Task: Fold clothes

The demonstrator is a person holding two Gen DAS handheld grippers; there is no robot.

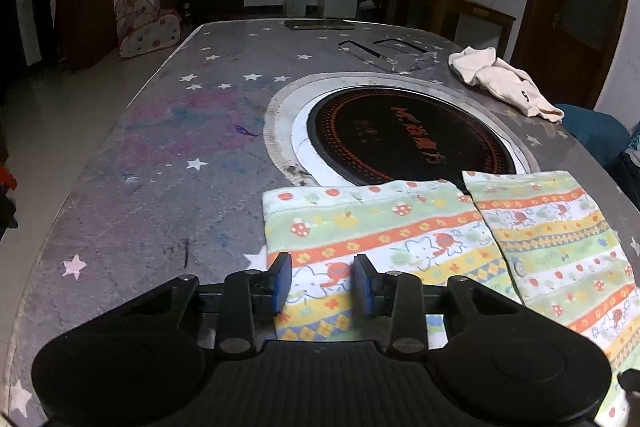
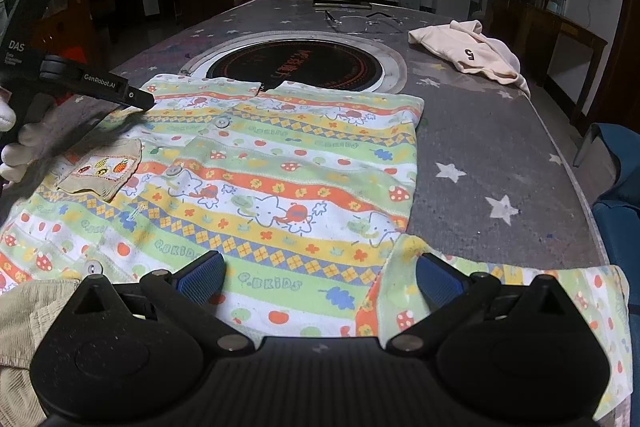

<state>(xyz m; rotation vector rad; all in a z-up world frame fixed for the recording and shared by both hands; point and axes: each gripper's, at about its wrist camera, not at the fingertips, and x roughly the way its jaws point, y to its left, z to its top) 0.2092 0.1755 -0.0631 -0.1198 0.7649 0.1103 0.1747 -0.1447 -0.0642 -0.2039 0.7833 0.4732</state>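
A child's button shirt with green, orange and yellow stripes lies flat on the table, collar toward the hob. In the left wrist view my left gripper hovers over the shirt's left edge, its blue pads apart with flat cloth showing between them. My right gripper stands wide open low over the near hem, its right finger beside a turned-up fold of the cloth. A gloved hand holds the left tool at the shirt's left side. A beige pocket shows on the shirt.
A round black hob sits in the star-printed table cover. A cream garment marked 5 lies at the far right. Glasses lie beyond the hob. Beige ribbed cloth sits near left. A blue chair stands right.
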